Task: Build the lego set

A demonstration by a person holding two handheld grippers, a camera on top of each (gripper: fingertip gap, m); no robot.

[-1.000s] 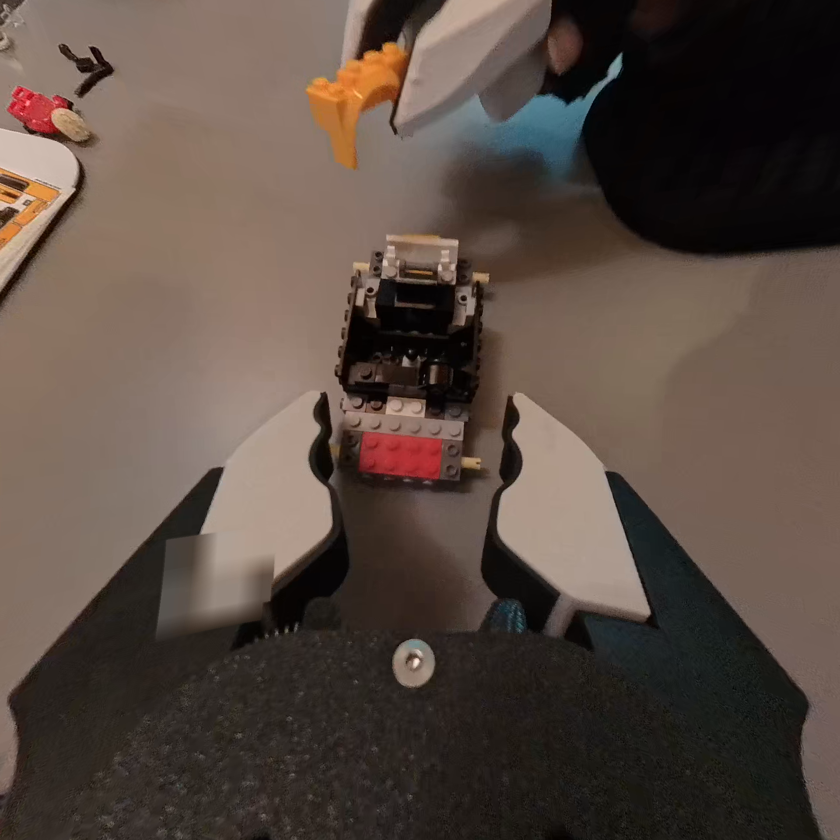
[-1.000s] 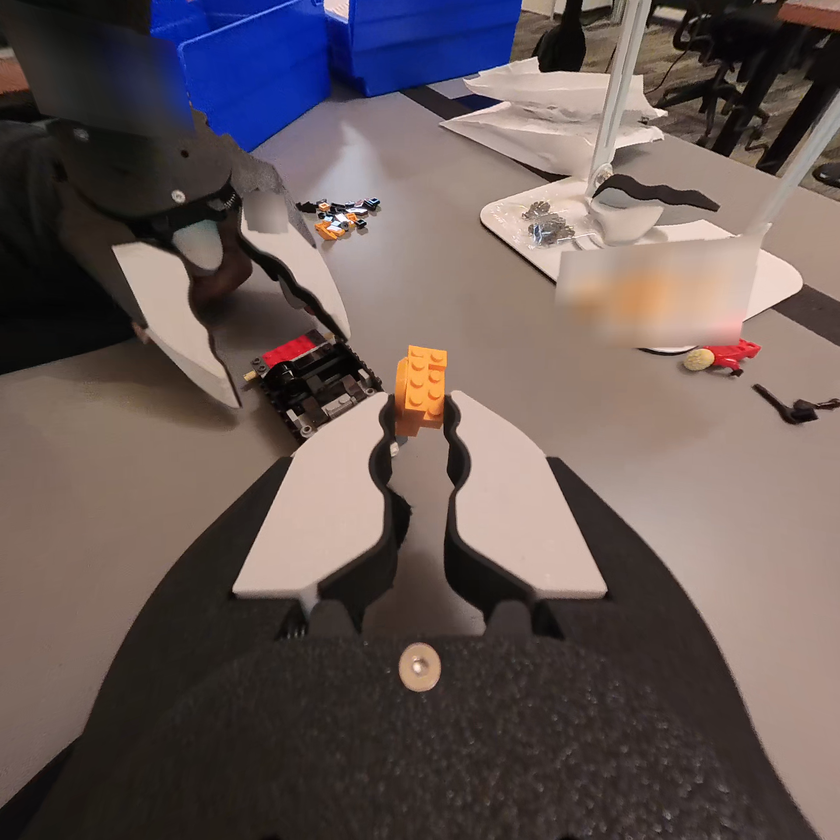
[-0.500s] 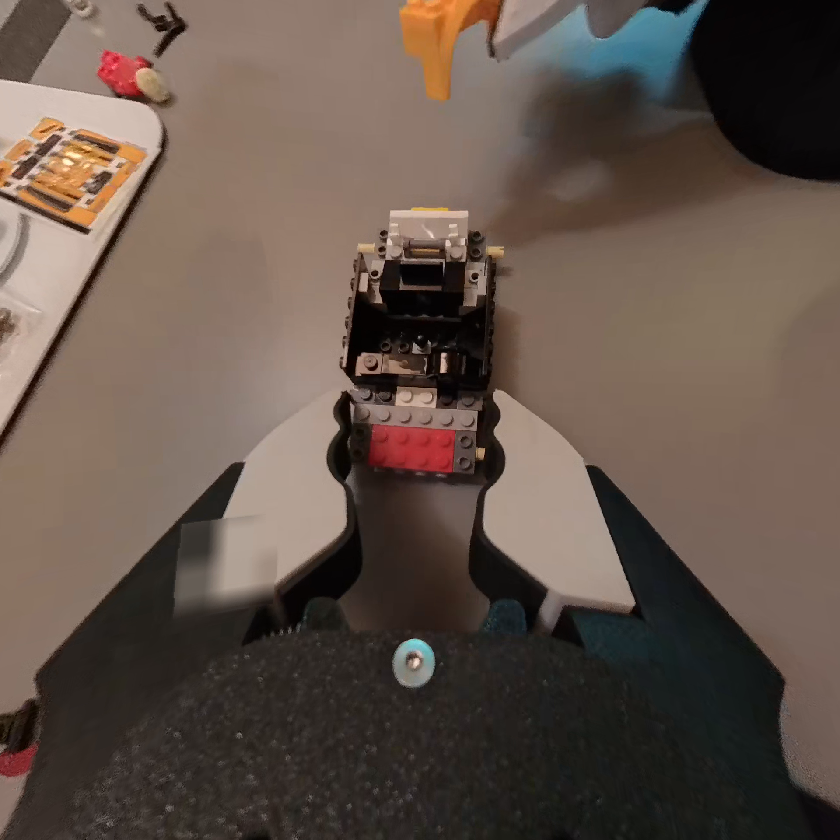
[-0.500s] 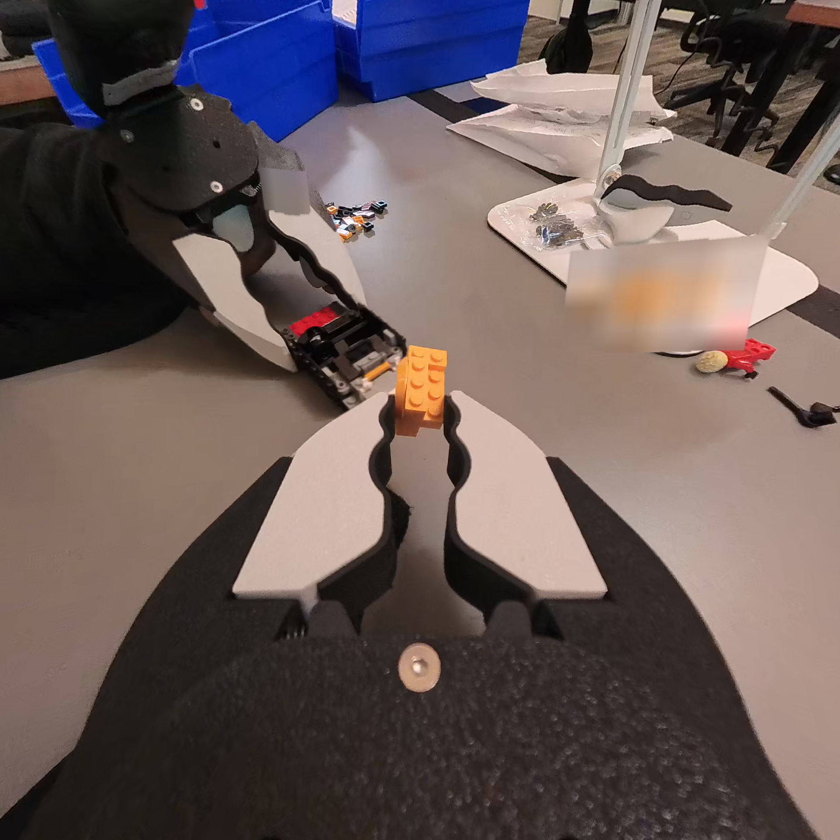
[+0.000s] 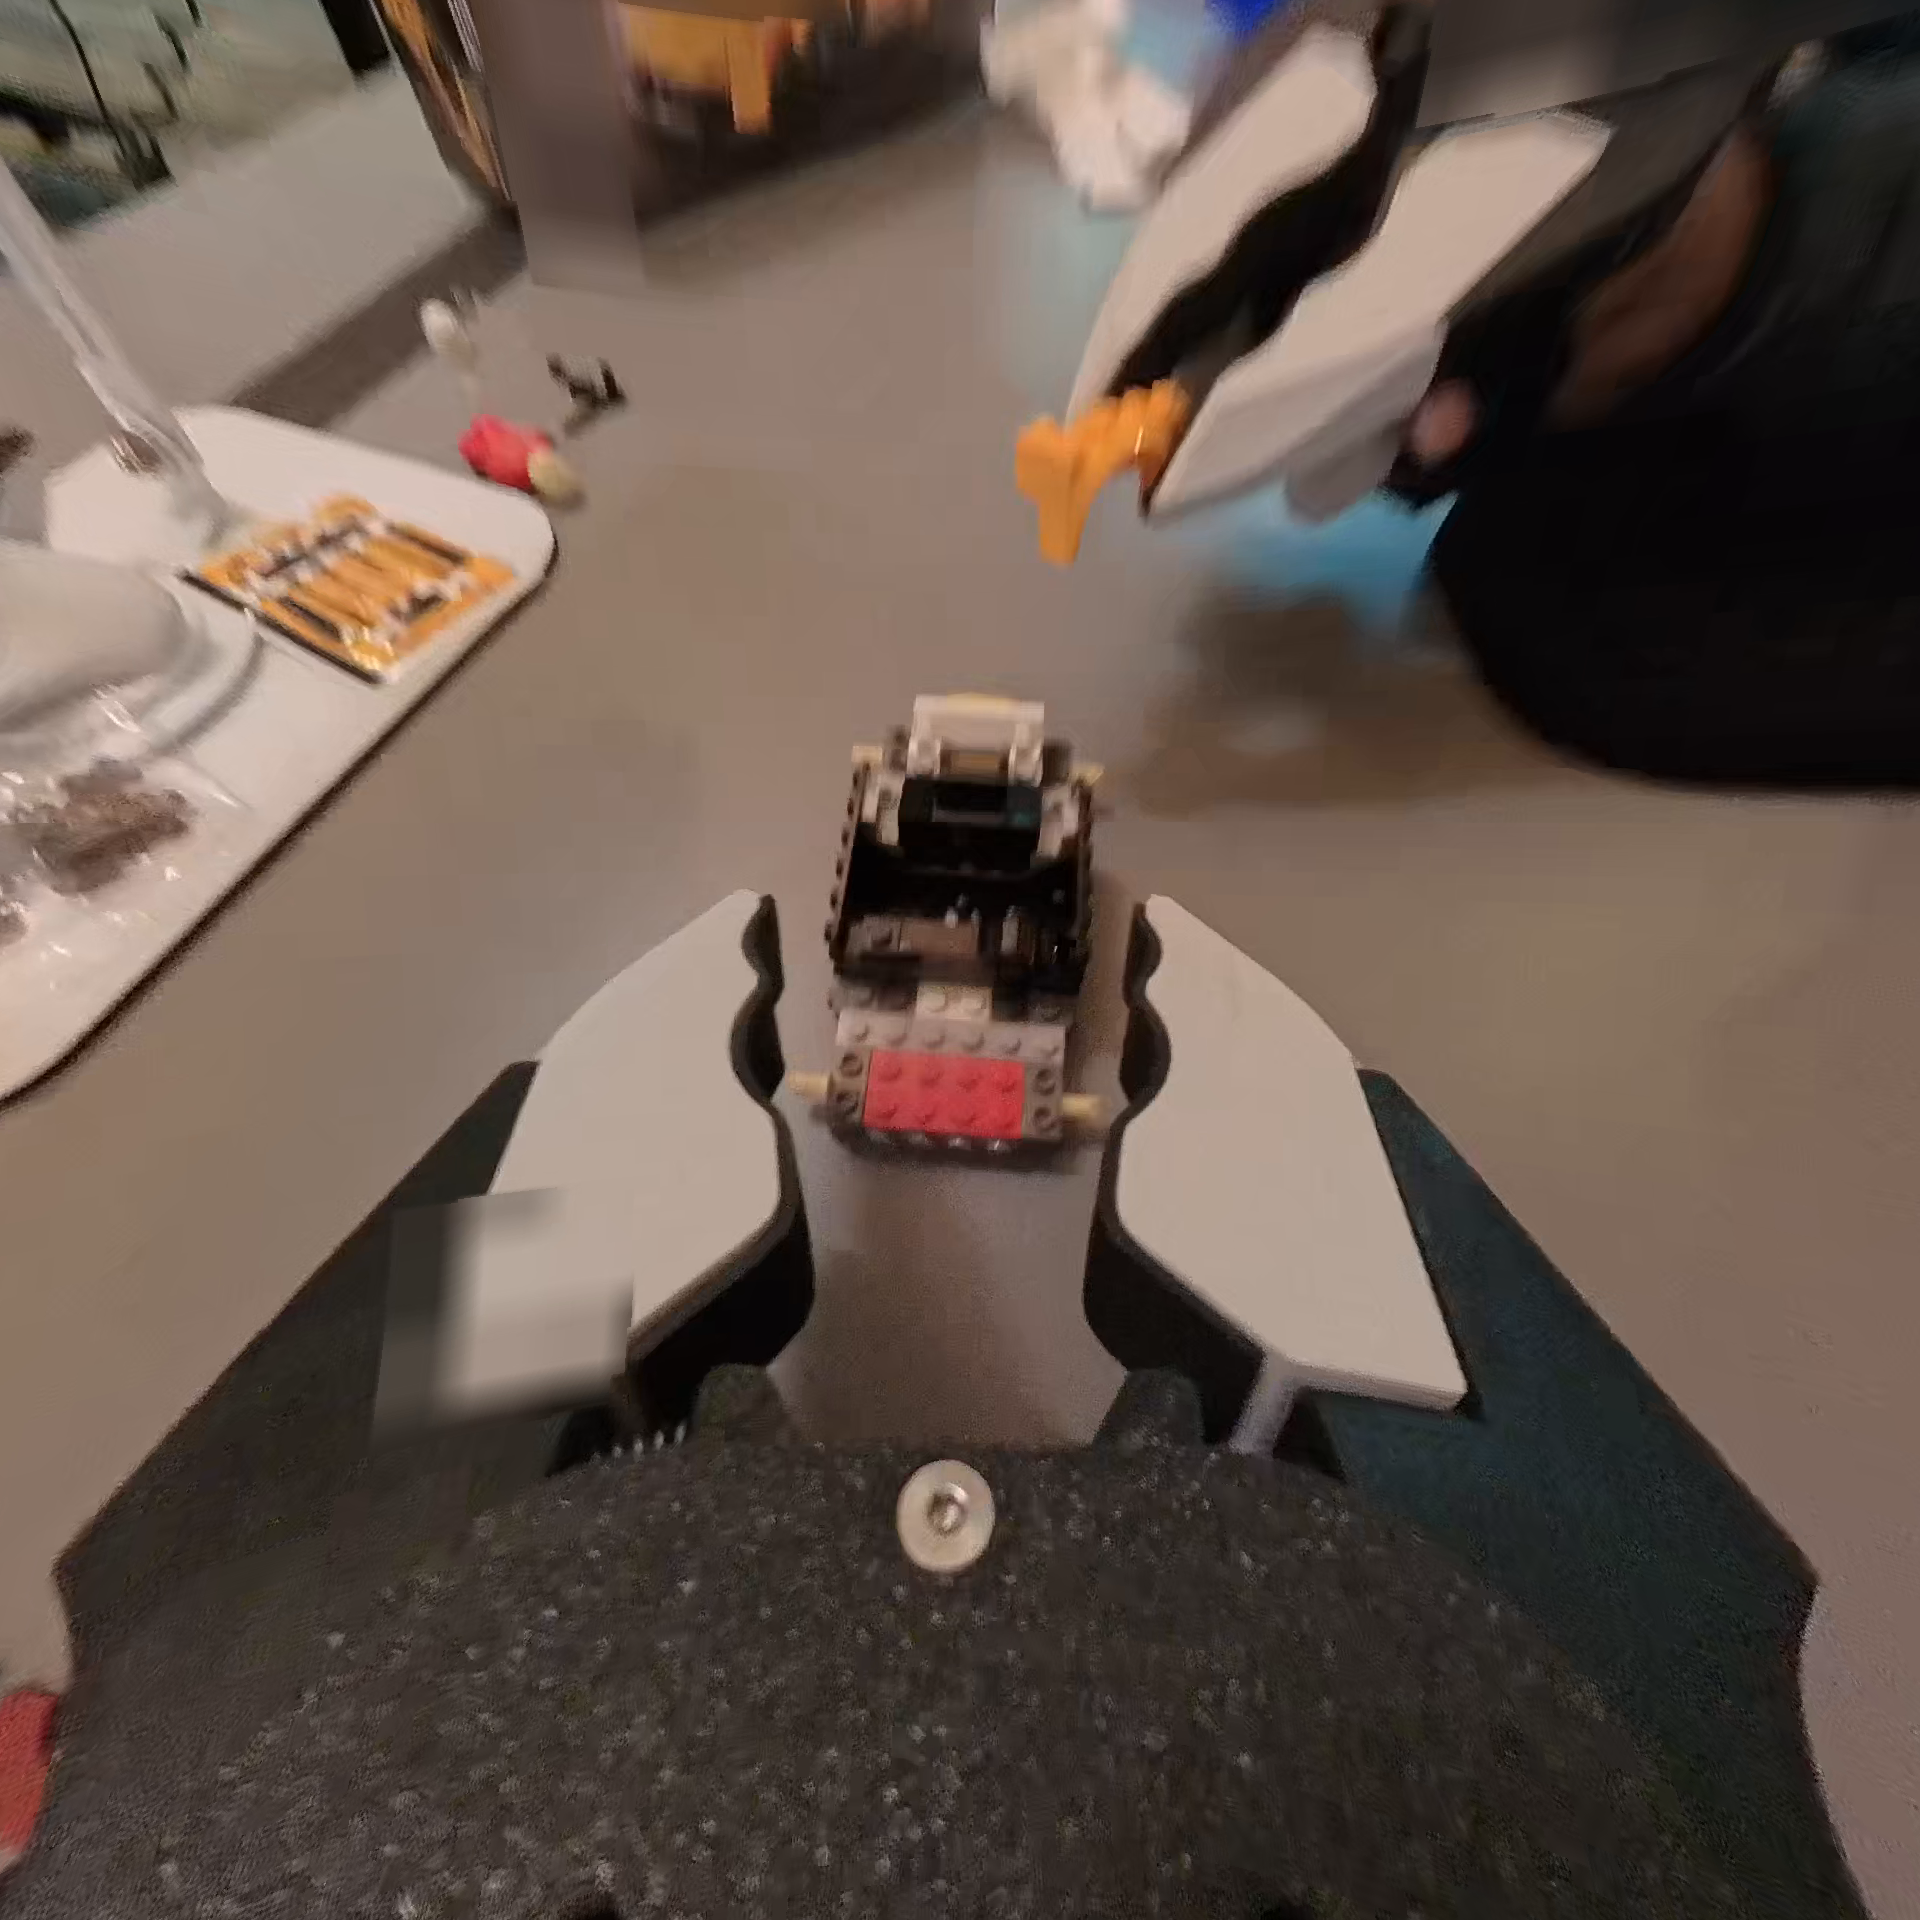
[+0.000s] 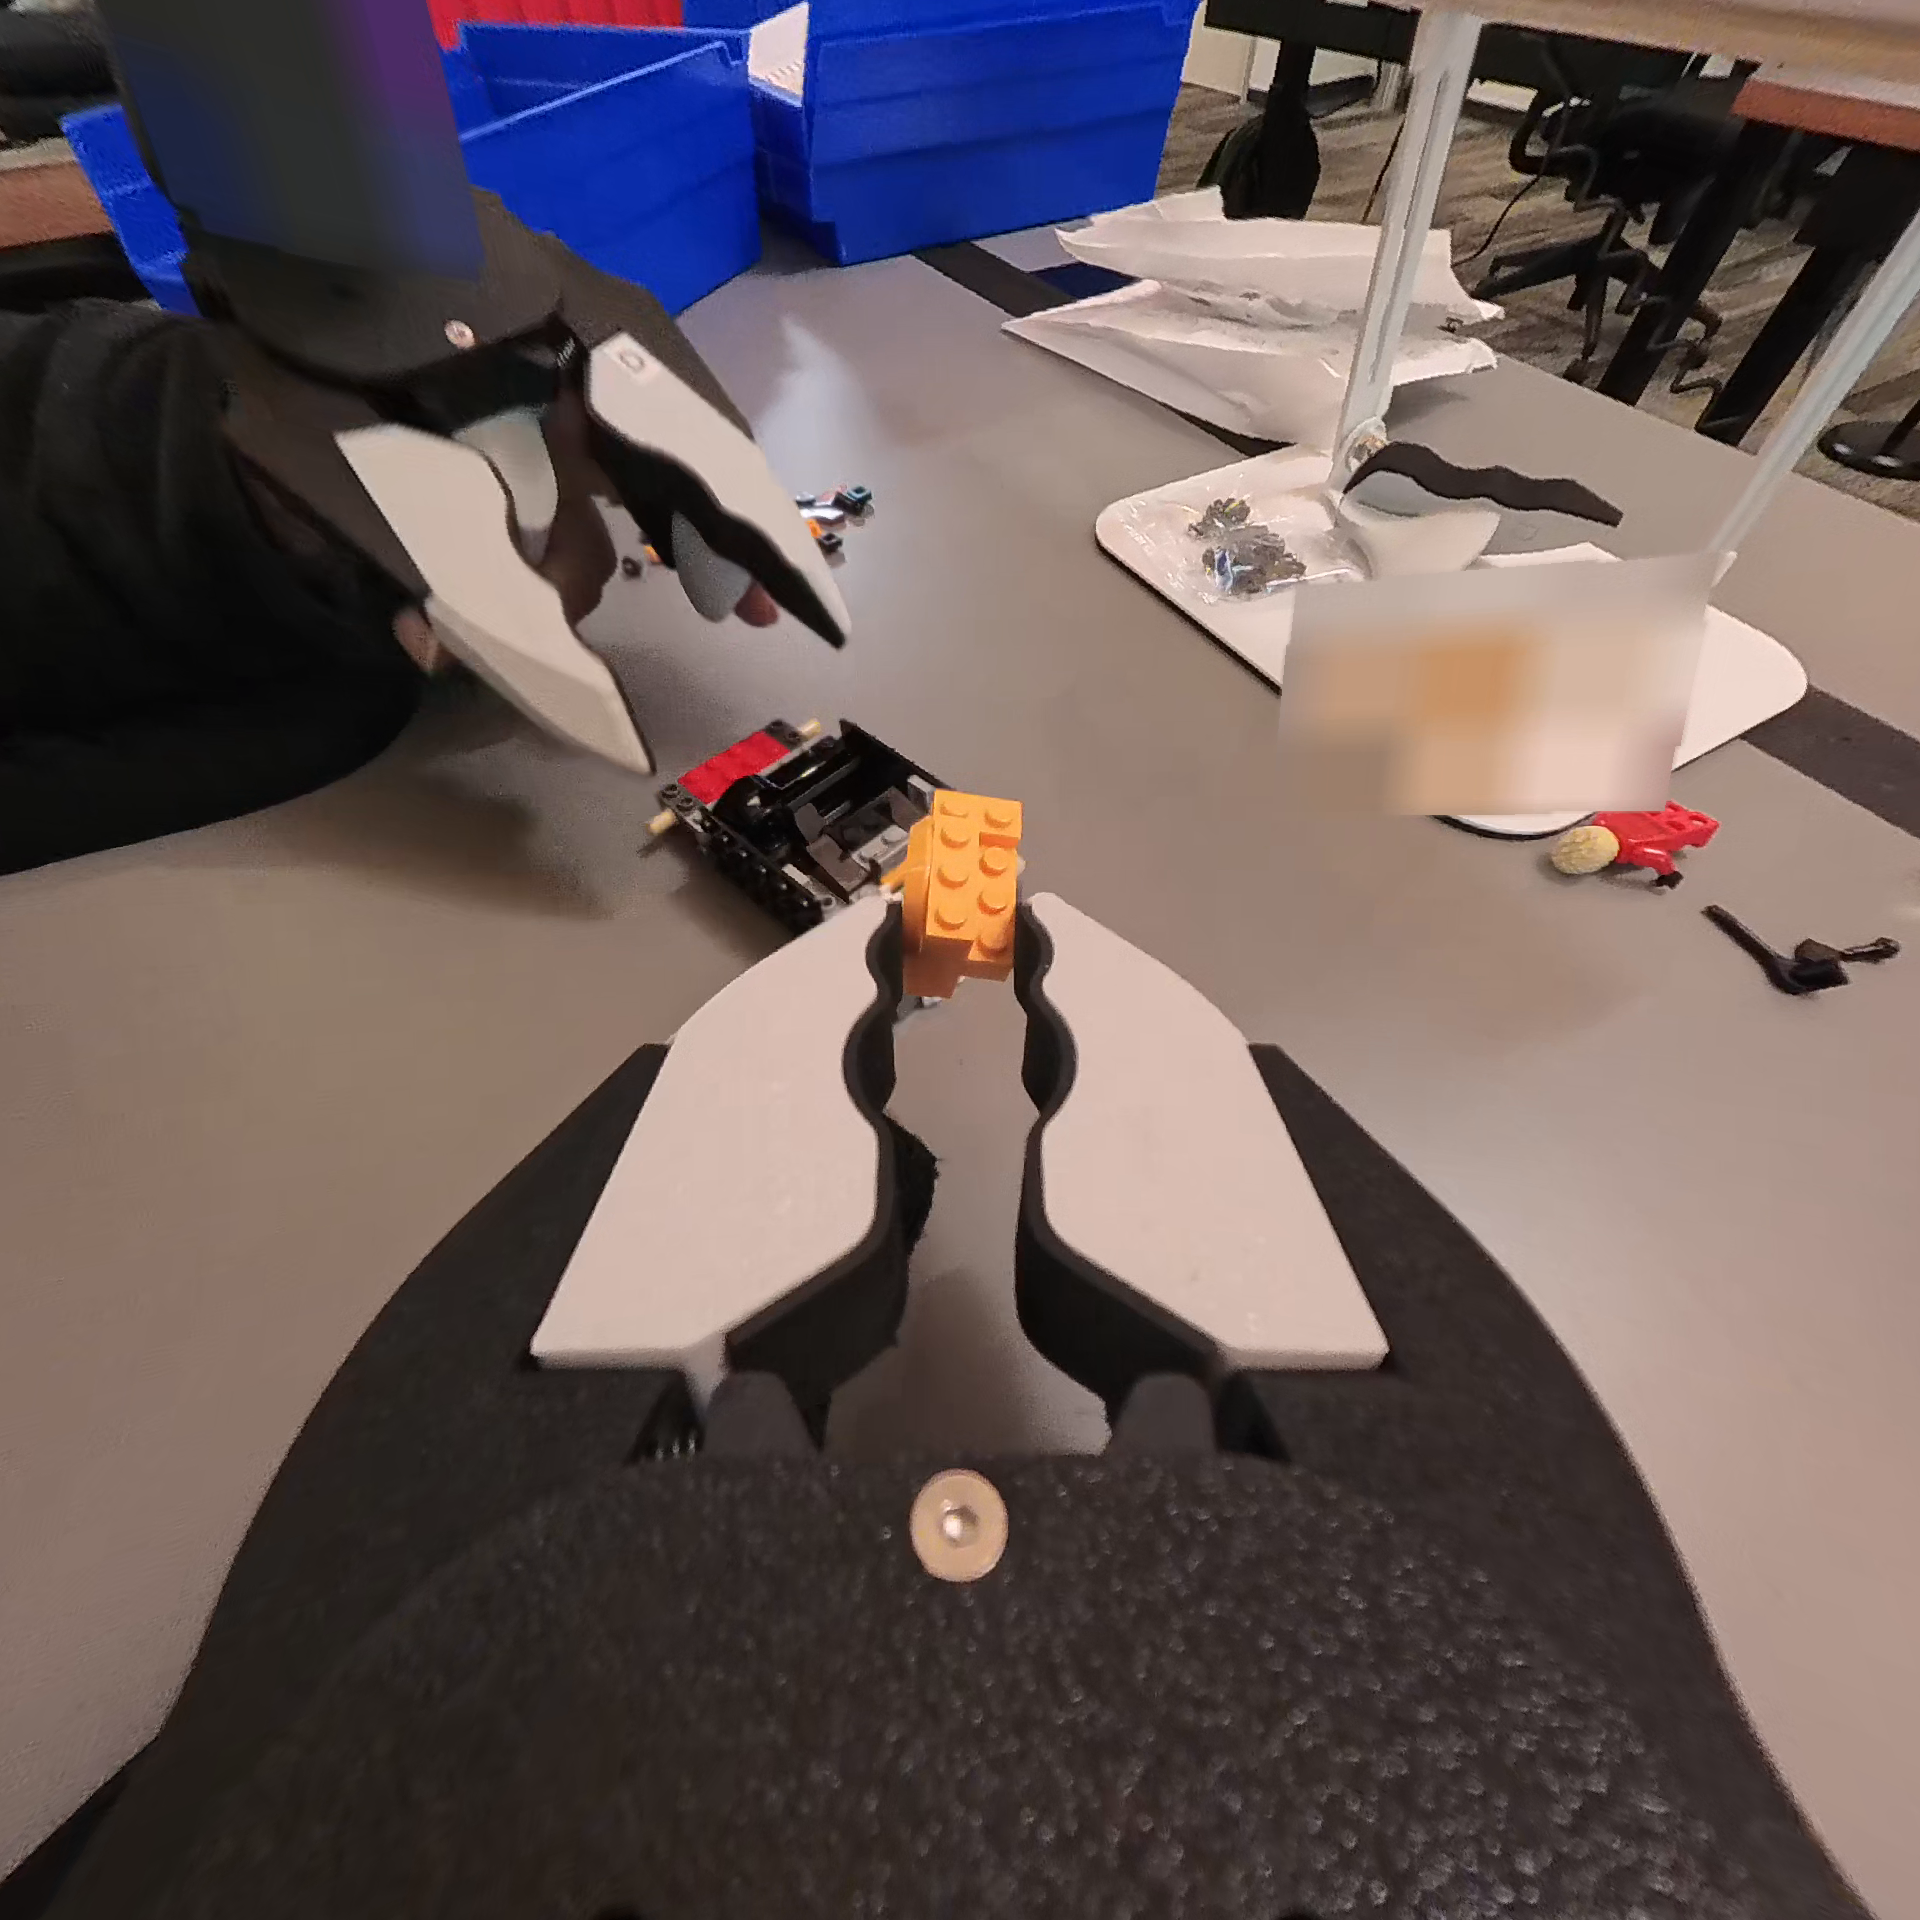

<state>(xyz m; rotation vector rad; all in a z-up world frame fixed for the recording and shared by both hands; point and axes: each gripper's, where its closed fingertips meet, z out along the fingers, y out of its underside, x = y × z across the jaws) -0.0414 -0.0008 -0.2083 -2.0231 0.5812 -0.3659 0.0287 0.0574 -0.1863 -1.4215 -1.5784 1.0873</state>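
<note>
The partly built lego car (image 5: 961,935) is seen lying flat on the grey table (image 5: 665,810), its long axis running straight away from the left wrist camera, with the red plate (image 5: 943,1099) at the near end and a white and light-grey piece at the far end. In the right wrist view the same model (image 6: 800,821) is laid diagonally, its red end pointed toward the left gripper and its other end hidden behind the orange piece. The body is mostly black, with an open hollow in the middle, a grey studded band behind the red plate, and tan pins projecting from both sides of the red end. The left gripper (image 5: 948,940) is held wide apart, its white fingers flanking the red end without touching it; in the right wrist view it is seen raised above the model. The right gripper (image 6: 961,920) is clamped on an orange lego piece (image 6: 961,888), a studded brick with a curved arch, which is held above the table just in front of the model's far end. A red piece with a tan round end (image 6: 1631,836) and small black parts (image 6: 1803,951) are scattered well apart to one side, near a white stand base (image 6: 1745,675), and blue bins (image 6: 727,156) are seen at the table's far edge
</note>
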